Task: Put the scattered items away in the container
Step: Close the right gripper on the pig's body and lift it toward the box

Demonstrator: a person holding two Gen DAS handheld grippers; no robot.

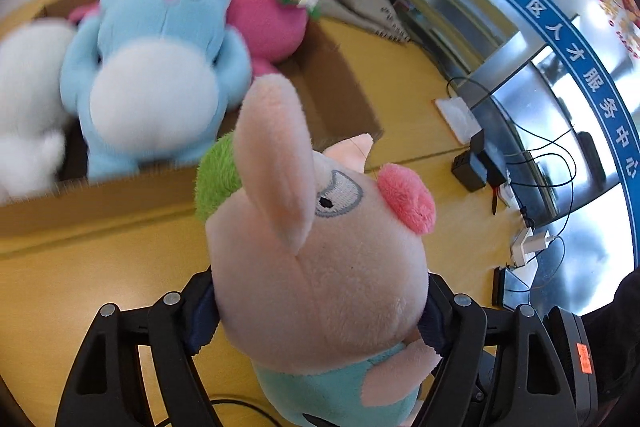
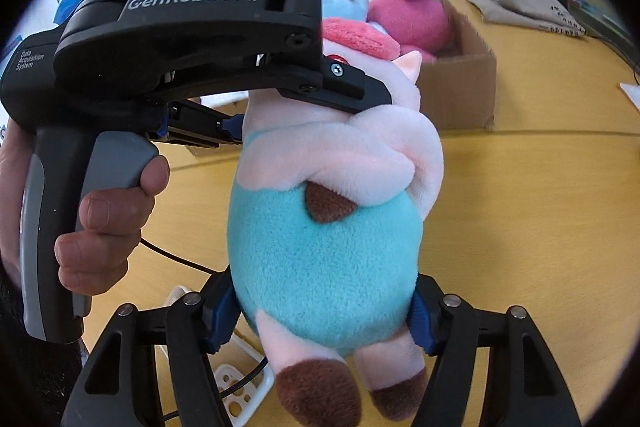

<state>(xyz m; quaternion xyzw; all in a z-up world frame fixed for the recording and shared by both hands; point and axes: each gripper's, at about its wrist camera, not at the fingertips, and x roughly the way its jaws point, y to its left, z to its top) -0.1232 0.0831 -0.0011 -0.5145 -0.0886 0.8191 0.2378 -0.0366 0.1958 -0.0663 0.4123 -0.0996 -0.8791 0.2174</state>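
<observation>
A pink plush pig (image 1: 320, 267) in a teal outfit is held in the air by both grippers. My left gripper (image 1: 318, 311) is shut on its head. My right gripper (image 2: 320, 315) is shut on its teal belly (image 2: 328, 259). The left gripper's black body (image 2: 192, 39) shows in the right wrist view, clamping the pig's head. The cardboard box (image 1: 332, 83) stands ahead on the yellow table and holds a blue plush (image 1: 160, 67), a magenta plush (image 1: 268, 19) and a white plush (image 1: 28, 99). The box also shows in the right wrist view (image 2: 460, 87).
A grey folded cloth (image 1: 360, 3) lies beyond the box. Black chargers and cables (image 1: 476, 163) and a white adapter (image 1: 528, 243) lie at the table's right edge by a glass wall. A white perforated holder (image 2: 240, 383) sits below the right gripper.
</observation>
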